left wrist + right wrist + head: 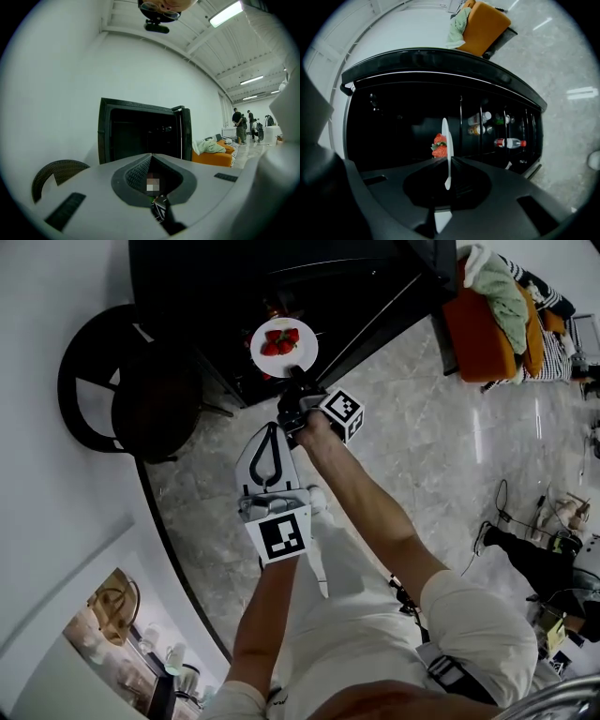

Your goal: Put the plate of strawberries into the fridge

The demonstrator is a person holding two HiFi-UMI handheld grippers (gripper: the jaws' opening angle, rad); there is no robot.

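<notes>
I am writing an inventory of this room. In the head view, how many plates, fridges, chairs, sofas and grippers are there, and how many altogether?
plate: 1
fridge: 1
chair: 1
sofa: 1
grippers: 2 (left gripper, right gripper)
Total: 6

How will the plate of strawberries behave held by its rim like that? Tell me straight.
The plate looks thin and rigid. Pinched at one edge by the right tool, it may tend to droop or twist. Its smooth white surface could slip in that narrow grip. The strawberries lie loose on it, so they would probably roll or slide if it tilts.
</notes>
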